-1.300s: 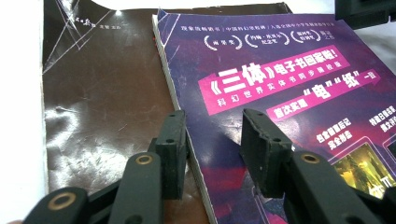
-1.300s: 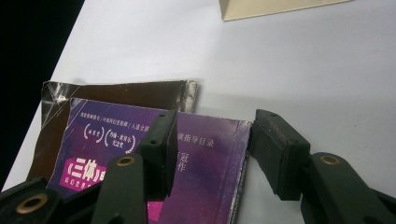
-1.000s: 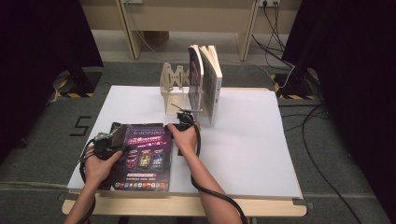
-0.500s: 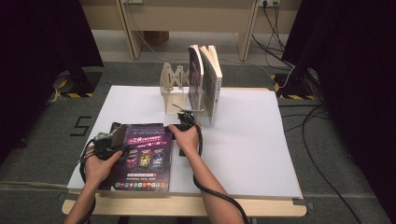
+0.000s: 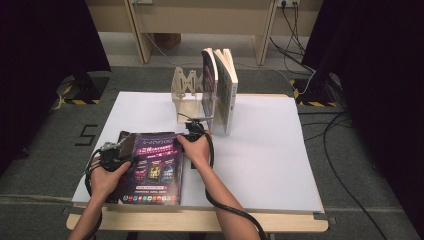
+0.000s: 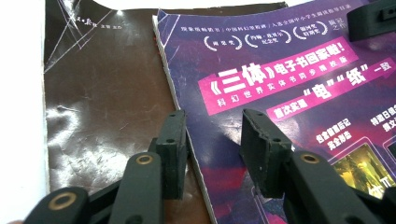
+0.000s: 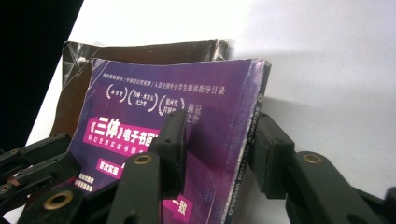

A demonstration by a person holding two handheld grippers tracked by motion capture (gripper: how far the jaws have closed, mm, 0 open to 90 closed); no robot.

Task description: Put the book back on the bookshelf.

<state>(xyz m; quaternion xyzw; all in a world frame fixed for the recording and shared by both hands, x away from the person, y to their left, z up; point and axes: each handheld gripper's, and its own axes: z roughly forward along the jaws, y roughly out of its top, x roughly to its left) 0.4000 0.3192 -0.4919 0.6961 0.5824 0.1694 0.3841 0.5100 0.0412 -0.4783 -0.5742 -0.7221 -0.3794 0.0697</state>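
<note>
In the high view, the purple book [image 5: 155, 167] is lying on the white tabletop [image 5: 260, 150], near the wooden rack [image 5: 186, 90]. In the left gripper view, the left tool [image 6: 212, 140] is being held half open over the book's edge, gripping nothing. In the right gripper view, the right tool [image 7: 219, 144] has just been closing, with the spine between its jaws; a lift is probably being prepared.

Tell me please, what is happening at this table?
A person works on a purple book lying on a white table, one gripper in each hand. The right gripper straddles the book's spine edge; its jaws have just been closing. The left gripper straddles the opposite edge, over a brown cover beneath. More books stand in a wooden rack behind.
</note>
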